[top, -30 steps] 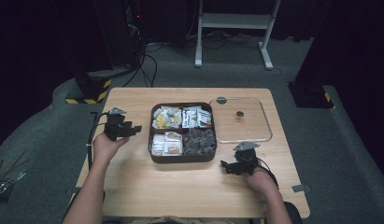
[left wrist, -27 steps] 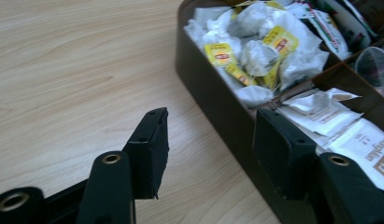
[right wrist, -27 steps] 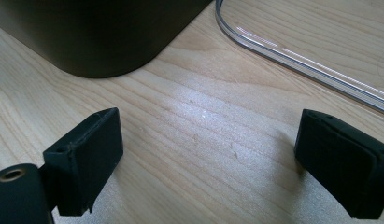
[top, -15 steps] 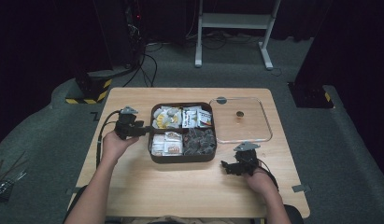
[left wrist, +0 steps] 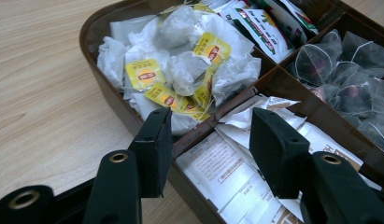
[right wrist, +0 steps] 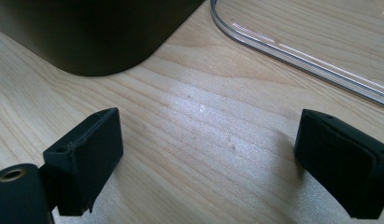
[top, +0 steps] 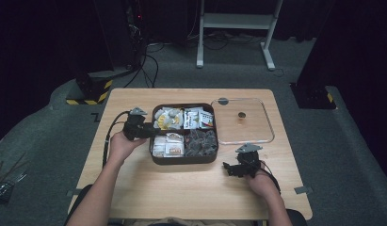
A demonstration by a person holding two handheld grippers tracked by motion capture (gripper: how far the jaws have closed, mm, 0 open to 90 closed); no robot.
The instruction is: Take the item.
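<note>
We are hovering the left gripper, jaws half-spread and just been closing on nothing, over the box; tea bags just ahead, unpicked. Right gripper is resting spread wide, empty, beside the lid.

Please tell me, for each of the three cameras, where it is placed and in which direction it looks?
High view: above the person's side, looking forward and down at the table; forearms, left tool and right tool show.
Left gripper view: on the left tool, facing the brown box; own jaws show.
Right gripper view: on the right tool, facing the table; own jaws show.
Shared: brown box, clear lid.
</note>
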